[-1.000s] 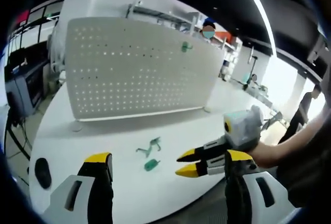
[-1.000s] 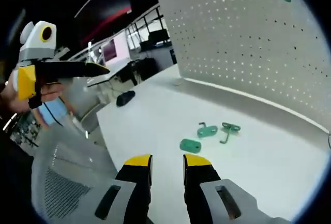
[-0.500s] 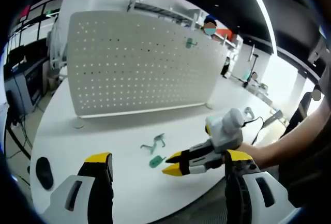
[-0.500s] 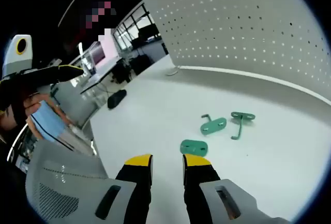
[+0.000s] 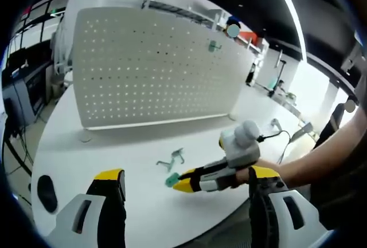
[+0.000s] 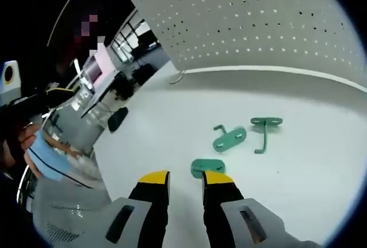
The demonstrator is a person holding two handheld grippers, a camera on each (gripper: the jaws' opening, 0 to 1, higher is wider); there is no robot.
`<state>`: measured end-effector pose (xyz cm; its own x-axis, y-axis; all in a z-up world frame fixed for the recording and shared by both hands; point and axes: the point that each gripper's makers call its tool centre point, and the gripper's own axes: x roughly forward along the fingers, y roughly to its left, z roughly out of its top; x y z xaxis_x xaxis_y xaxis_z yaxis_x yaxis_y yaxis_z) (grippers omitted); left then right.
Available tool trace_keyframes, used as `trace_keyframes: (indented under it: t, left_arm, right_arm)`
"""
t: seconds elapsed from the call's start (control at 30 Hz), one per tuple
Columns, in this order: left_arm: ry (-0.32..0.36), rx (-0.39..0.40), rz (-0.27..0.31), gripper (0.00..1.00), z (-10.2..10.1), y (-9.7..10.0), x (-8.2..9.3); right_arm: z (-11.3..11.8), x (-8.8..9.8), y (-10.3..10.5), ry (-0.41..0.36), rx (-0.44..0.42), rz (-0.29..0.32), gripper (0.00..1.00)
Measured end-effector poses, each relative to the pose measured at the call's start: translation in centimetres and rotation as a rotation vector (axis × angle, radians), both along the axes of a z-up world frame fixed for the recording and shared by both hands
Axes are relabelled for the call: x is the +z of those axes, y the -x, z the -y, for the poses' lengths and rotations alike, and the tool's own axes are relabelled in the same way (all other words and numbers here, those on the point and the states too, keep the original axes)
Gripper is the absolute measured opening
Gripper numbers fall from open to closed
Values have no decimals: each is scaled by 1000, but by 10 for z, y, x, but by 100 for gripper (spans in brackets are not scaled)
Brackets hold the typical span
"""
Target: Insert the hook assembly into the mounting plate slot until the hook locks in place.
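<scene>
On the white table [image 5: 114,145] lie three green parts. A flat plate [image 5: 170,181] [image 6: 207,166] is nearest, with two hook pieces [image 6: 229,139] [image 6: 265,128] just beyond it; these read as one cluster [image 5: 172,159] in the left gripper view. My right gripper [image 6: 186,179] [image 5: 182,181] is low over the table, its jaws a narrow gap apart with nothing between them, tips right at the flat plate. My left gripper [image 5: 186,176] is held back, wide open and holding nothing. The white perforated mounting board [image 5: 155,70] [image 6: 258,24] stands upright behind, with one green hook [image 5: 214,46] hung near its top right.
A black mouse [image 5: 46,186] [image 6: 117,119] lies at the table's left end. A cable [image 5: 278,130] runs along the far right. The table's front edge curves close under both grippers. Desks and monitors stand beyond the left end.
My right gripper has come down and forward until its tips reach the flat green plate. The left gripper stays open and nearly still. The green parts have not moved.
</scene>
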<state>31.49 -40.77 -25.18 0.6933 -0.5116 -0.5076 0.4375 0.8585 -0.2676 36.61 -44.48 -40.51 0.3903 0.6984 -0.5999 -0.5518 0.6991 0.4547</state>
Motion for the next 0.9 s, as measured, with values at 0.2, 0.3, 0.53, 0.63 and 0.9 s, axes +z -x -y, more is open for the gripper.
trace_keyframes:
  t: [0.2, 0.3, 0.53, 0.63, 0.9]
  left_arm:
    - [3, 13, -5, 90, -4, 2, -2]
    - [4, 21, -10, 90, -8, 3, -4]
    - [7, 30, -17, 90, -9, 2, -6]
    - [4, 27, -18, 90, -9, 3, -7]
    - [5, 26, -22, 89, -8, -1, -8]
  right_arm:
    - [-2, -4, -8, -18, -56, -41, 20]
    - [-2, -6, -12, -23, -85, -65, 19]
    - [-4, -12, -21, 6, -100, -100, 8]
    - [-3, -14, -22, 11, -105, -122, 7]
    - [5, -14, -20, 54, -85, -104, 6]
